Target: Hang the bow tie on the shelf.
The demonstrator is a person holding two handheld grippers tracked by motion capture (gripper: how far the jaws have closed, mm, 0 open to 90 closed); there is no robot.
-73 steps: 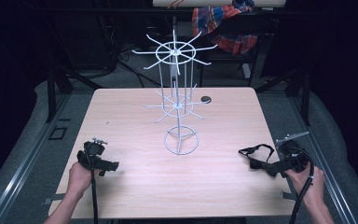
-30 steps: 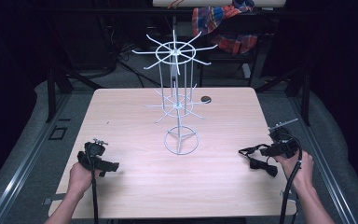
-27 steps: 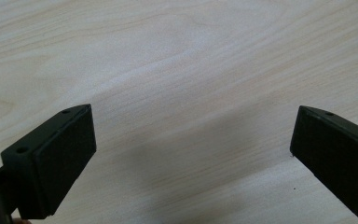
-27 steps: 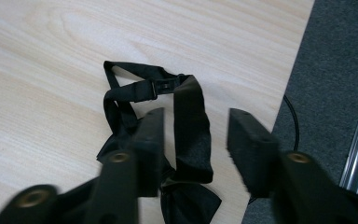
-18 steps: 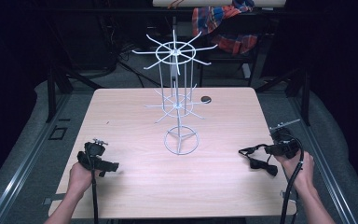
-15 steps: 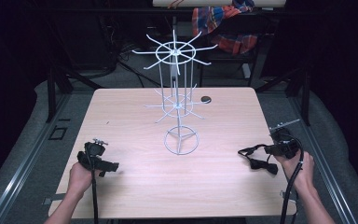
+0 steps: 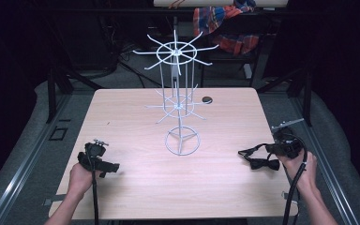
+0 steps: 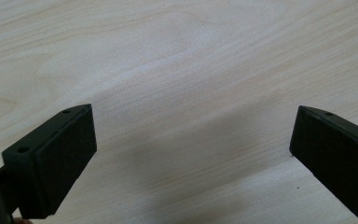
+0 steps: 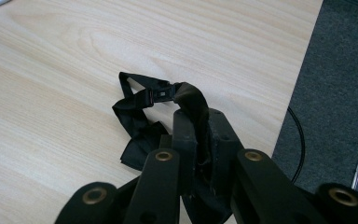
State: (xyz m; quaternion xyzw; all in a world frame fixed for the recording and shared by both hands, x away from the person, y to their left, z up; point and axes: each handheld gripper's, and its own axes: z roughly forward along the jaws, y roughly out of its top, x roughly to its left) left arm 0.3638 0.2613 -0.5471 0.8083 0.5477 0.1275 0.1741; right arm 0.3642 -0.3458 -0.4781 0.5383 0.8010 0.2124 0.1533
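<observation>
A black bow tie (image 7: 261, 163) with its strap (image 9: 145, 97) lies on the wooden table (image 7: 136, 117) near the right edge. My right gripper (image 7: 281, 150) is shut on a fold of the strap, which stands pinched between its jaws (image 9: 198, 119); the bow (image 9: 135, 135) rests on the wood just left of them. My left gripper (image 7: 110, 167) sits low at the front left, open, with bare wood between its pads (image 8: 70, 151). A white wire rack (image 7: 178, 101) with hooked arms stands mid-table.
A small dark round object (image 7: 207, 99) lies behind the rack. Plaid cloth (image 7: 225, 23) hangs beyond the far edge. The right table edge (image 9: 303, 70) runs close beside the bow tie, with grey floor and a cable past it.
The right hand has shifted a little up the table to the bow tie and now has its strap. The left hand has stayed put.
</observation>
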